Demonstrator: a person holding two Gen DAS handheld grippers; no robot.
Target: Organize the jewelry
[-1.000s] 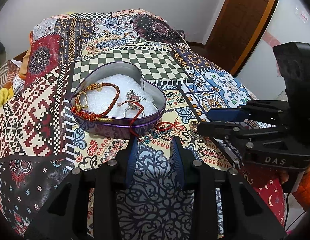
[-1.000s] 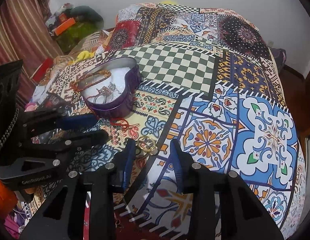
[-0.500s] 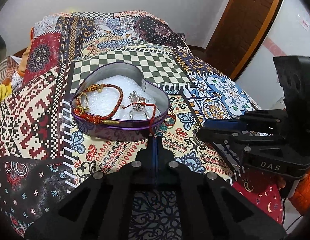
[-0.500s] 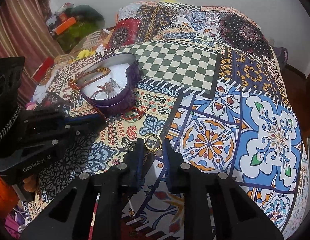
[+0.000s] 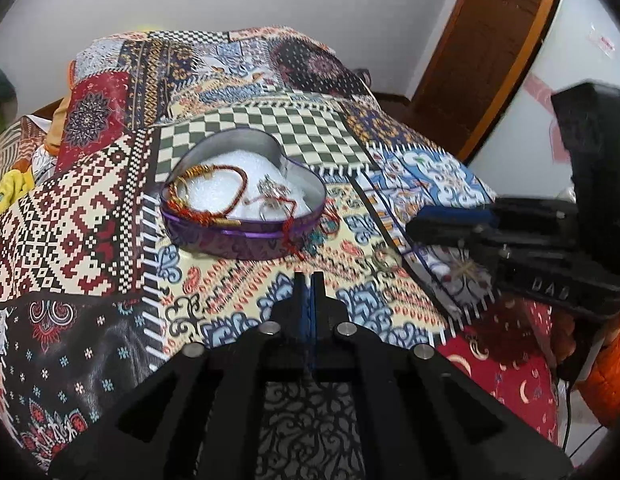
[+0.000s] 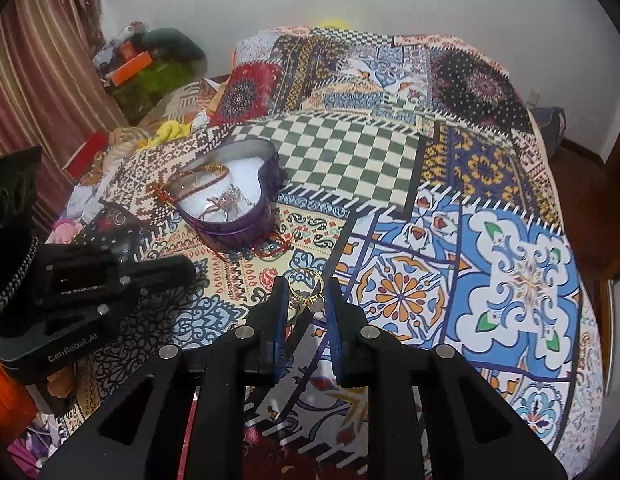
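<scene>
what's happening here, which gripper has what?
Jewelry is being sorted into a purple heart-shaped tin on a patchwork bedspread. The left hand-held gripper is shut, apparently on a red cord that trails over the tin's rim. The right hand-held gripper is open around a gold ring on the bedspread, not yet closed on it. Bracelets already lie in the tin.

One heart-shaped tin — two grippers — one gold ring.
</scene>
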